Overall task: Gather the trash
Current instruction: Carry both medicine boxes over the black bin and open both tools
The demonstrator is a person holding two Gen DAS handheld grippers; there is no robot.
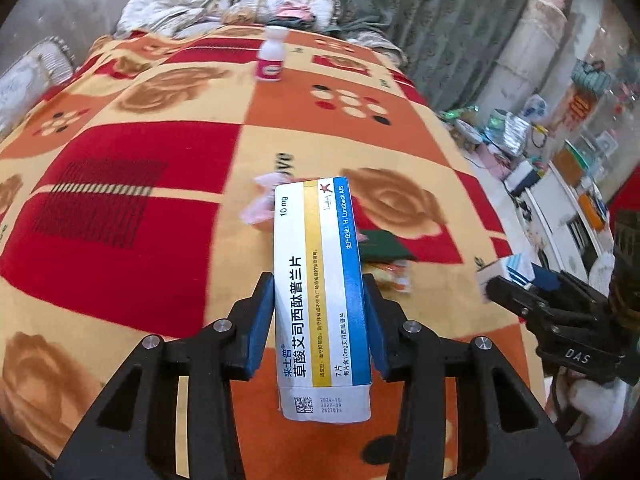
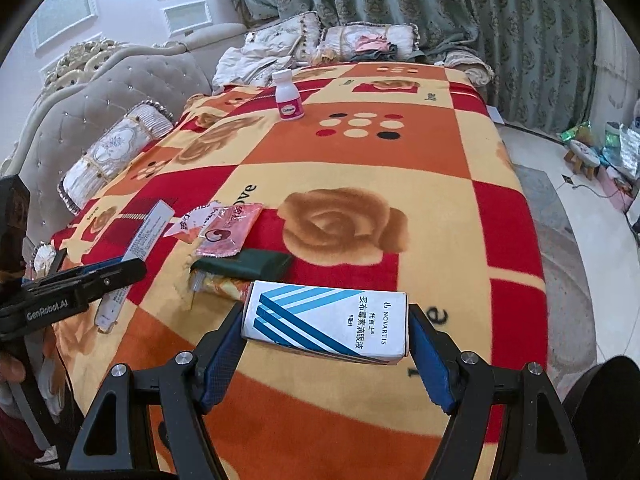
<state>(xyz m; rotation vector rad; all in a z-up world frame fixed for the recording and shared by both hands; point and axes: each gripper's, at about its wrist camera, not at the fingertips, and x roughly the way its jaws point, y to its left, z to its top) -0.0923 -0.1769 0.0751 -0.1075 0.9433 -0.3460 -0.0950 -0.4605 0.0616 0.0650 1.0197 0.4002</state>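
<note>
My left gripper point(image 1: 318, 312) is shut on a long white, yellow and blue medicine box point(image 1: 320, 280), held above the patterned blanket point(image 1: 140, 208). My right gripper point(image 2: 326, 340) is shut on a white box with blue stripes point(image 2: 326, 322), also above the blanket point(image 2: 360, 168). On the blanket lie pink wrappers point(image 2: 224, 228), a dark green packet point(image 2: 248, 262) and an orange wrapper point(image 2: 218, 284). A white bottle with a pink label point(image 2: 288, 96) stands far back; it also shows in the left wrist view point(image 1: 272, 54). The right gripper with its box point(image 1: 508, 276) shows at right in the left wrist view.
Pillows point(image 2: 116, 152) and folded clothes point(image 2: 360, 44) lie along the padded sofa back point(image 2: 100, 92). Green curtains point(image 2: 440, 8) hang behind. The floor on the right holds a small stool point(image 2: 584, 156), bags and clutter point(image 1: 512, 136).
</note>
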